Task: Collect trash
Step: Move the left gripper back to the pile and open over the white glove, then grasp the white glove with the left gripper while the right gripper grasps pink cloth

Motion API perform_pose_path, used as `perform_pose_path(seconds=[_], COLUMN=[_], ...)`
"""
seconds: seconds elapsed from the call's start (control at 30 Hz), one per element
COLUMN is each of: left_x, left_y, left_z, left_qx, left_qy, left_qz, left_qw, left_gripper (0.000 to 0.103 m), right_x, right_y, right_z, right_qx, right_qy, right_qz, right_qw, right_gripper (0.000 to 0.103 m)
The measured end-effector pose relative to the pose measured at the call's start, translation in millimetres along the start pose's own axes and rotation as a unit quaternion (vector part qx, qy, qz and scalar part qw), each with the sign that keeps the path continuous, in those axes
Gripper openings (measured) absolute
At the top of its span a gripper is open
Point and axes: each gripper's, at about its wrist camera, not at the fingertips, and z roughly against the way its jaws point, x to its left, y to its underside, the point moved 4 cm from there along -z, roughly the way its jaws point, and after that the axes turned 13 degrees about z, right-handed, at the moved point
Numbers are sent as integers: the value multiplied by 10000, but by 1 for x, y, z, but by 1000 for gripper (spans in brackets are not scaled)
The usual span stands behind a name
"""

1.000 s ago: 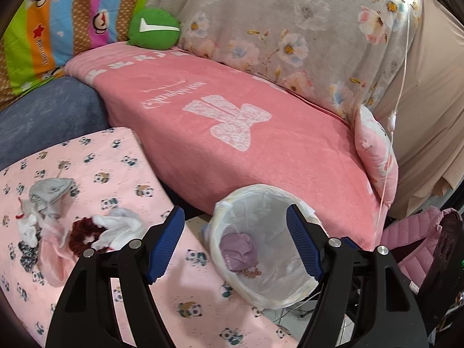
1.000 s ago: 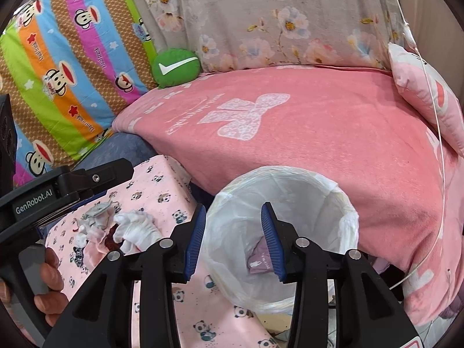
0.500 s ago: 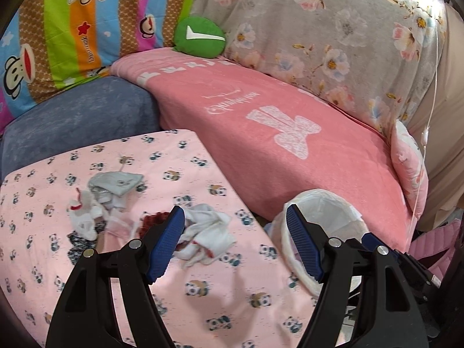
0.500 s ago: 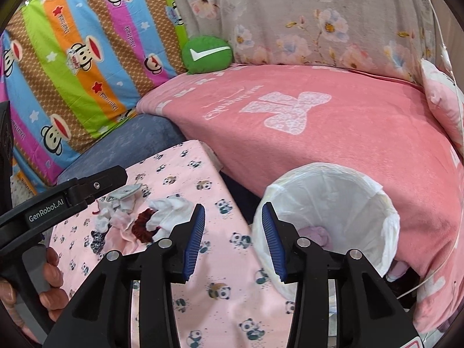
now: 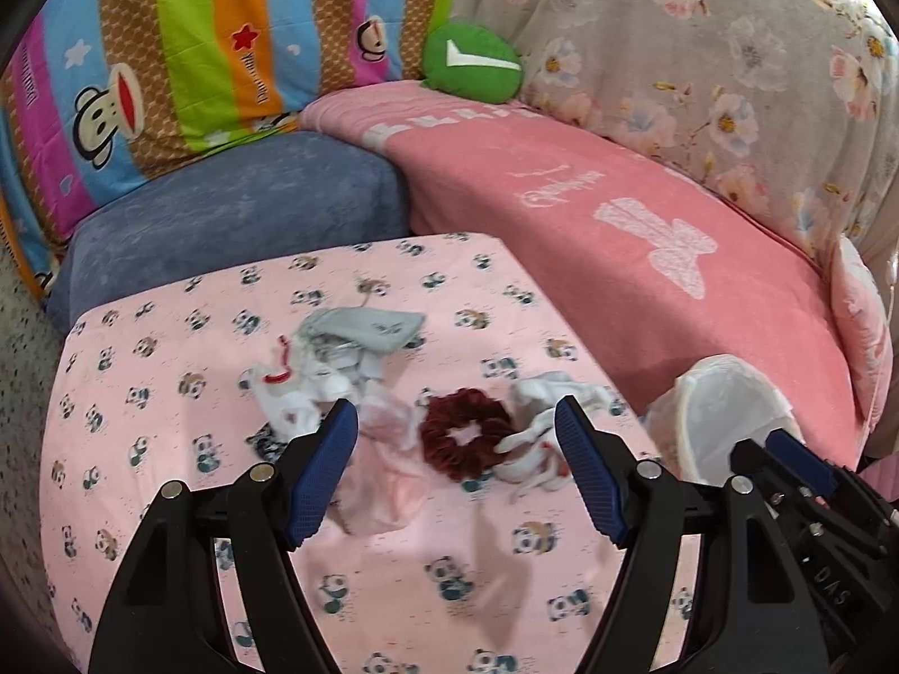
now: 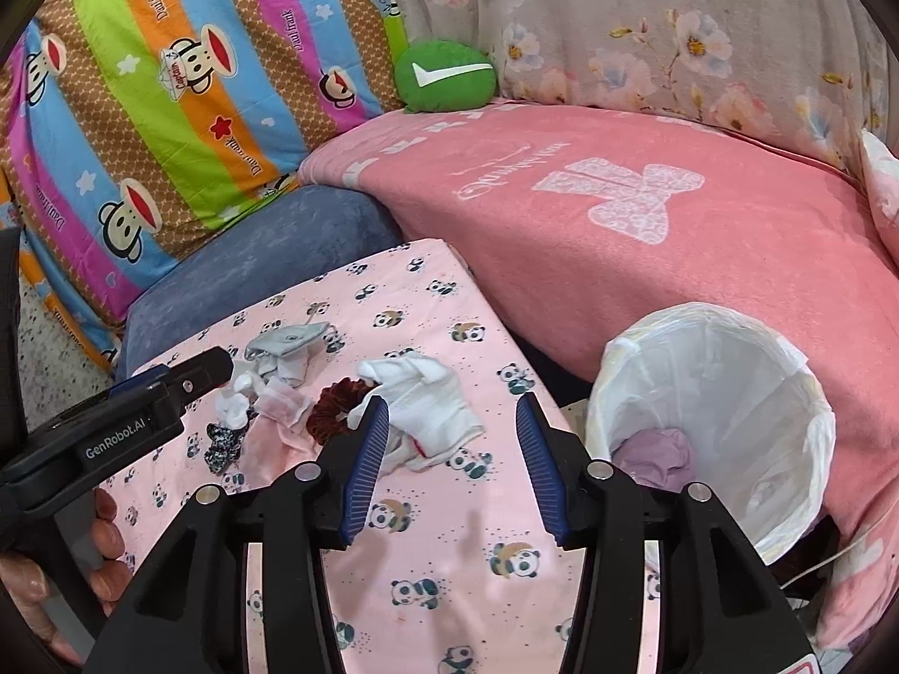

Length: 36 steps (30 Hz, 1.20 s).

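I held both grippers over the panda-print table, each with its jaws spread and nothing between them. The left gripper hung above the dark red scrunchie, which lay near the middle of the litter on the table. Just left of the scrunchie was a pale pink cloth; just right of it, touching or nearly so, lay a crumpled white glove. Beyond the scrunchie, farther from me, sat a grey pouch and some white scraps with a red cord.

The right gripper pointed at the near edge of that same white glove. To the right of the scrunchie, off the table's edge and against the pink sofa blanket, stood the bin with its white liner; a lilac crumpled piece already lay at its bottom.

I judged this to be the reach for the next piece, with most of the litter not yet collected. The next move called for lowering one gripper so its fingers straddled a single soft item, probably the scrunchie or the glove, then pinching it without dragging its neighbours along.
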Motion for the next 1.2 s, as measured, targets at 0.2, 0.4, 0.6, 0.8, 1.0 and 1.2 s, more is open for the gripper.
perform_pose_path(seconds=[0.2, 0.4, 0.6, 0.8, 1.0, 1.2], left_x=[43, 87, 121, 132, 132, 132], left_y=[0, -2, -12, -23, -25, -25], left_z=[-10, -23, -47, -76, -105, -120], left_qx=[71, 166, 352, 524, 741, 979], left_qy=[-378, -715, -806, -665, -475, -156], left_qz=[198, 407, 710, 663, 555, 592], left_qw=[9991, 9965, 9936, 9942, 9946, 9933], left_gripper=[74, 79, 80, 80, 79, 33], right_x=[21, 44, 64, 85, 99, 103], right_y=[-1, -4, -10, -19, -27, -28], right_z=[-15, -35, -60, -86, -108, -126], right_qx=[131, 246, 349, 432, 501, 624], right_qy=[-93, -231, -360, -508, -543, -557], right_qz=[114, 201, 320, 434, 451, 445], right_qw=[9998, 9992, 9982, 9968, 9962, 9955], right_gripper=[50, 50, 50, 50, 50, 50])
